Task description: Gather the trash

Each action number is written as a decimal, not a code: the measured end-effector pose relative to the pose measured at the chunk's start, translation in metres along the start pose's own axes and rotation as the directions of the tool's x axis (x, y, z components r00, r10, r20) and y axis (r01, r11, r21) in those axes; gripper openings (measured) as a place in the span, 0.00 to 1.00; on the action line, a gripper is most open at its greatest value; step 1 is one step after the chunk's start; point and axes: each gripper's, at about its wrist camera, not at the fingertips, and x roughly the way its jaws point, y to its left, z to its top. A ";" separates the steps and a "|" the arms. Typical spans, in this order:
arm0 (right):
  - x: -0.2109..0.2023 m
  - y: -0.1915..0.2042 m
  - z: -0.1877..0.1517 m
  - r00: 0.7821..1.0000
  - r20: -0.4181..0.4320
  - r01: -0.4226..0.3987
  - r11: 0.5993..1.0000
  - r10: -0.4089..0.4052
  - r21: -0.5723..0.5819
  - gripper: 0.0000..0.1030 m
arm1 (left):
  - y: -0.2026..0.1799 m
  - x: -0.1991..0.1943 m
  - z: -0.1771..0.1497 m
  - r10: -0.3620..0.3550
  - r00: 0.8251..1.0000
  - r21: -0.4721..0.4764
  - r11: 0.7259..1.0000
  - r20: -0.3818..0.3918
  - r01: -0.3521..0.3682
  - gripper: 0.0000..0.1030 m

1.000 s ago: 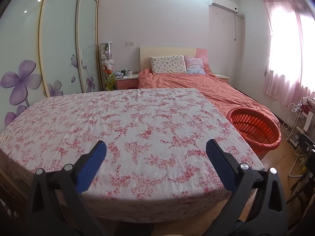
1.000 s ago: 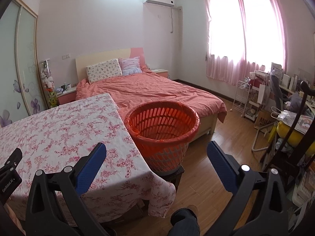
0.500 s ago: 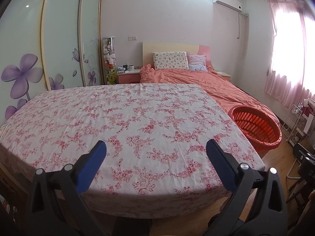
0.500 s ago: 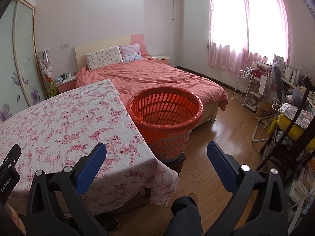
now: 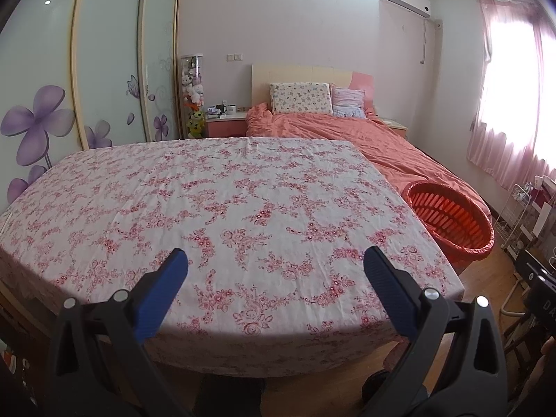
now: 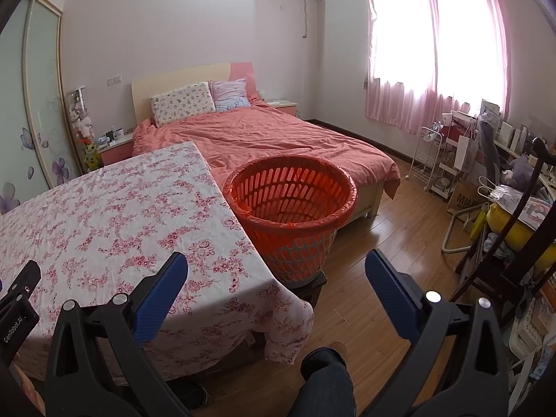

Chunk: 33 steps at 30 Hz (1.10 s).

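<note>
A round orange basket [image 6: 290, 208] lined with an orange bag stands on a low stool at the table's right side; the left wrist view shows the basket [image 5: 451, 222] at the far right. No loose trash shows in either view. My left gripper [image 5: 276, 271] hangs open over the near edge of the floral tablecloth [image 5: 226, 208], nothing between its blue pads. My right gripper [image 6: 276, 271] is open too, held above the table's near right corner and the wooden floor, with the basket ahead of it.
A bed with a coral duvet [image 6: 264, 135] lies behind the table and basket. Sliding wardrobe doors [image 5: 104, 69] line the left wall. A white trolley [image 6: 429, 160] and a cluttered desk with a chair [image 6: 504, 208] fill the right side. A person's knee [image 6: 326, 378] shows below.
Both views have pulled back and risen a little: the table and basket sit lower and farther off. Both grippers stay open and hold nothing.
</note>
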 end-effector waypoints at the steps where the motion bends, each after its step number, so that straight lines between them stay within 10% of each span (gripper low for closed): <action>1: 0.000 0.000 0.000 1.000 0.002 0.002 1.000 -0.002 0.000 0.98 | -0.001 -0.001 0.001 0.000 1.000 0.001 1.000 0.001 0.000 0.96; 33: -0.005 0.002 0.003 1.000 0.005 -0.012 1.000 0.012 -0.005 0.98 | -0.008 -0.022 0.009 0.048 0.996 0.027 0.998 0.070 -0.050 0.96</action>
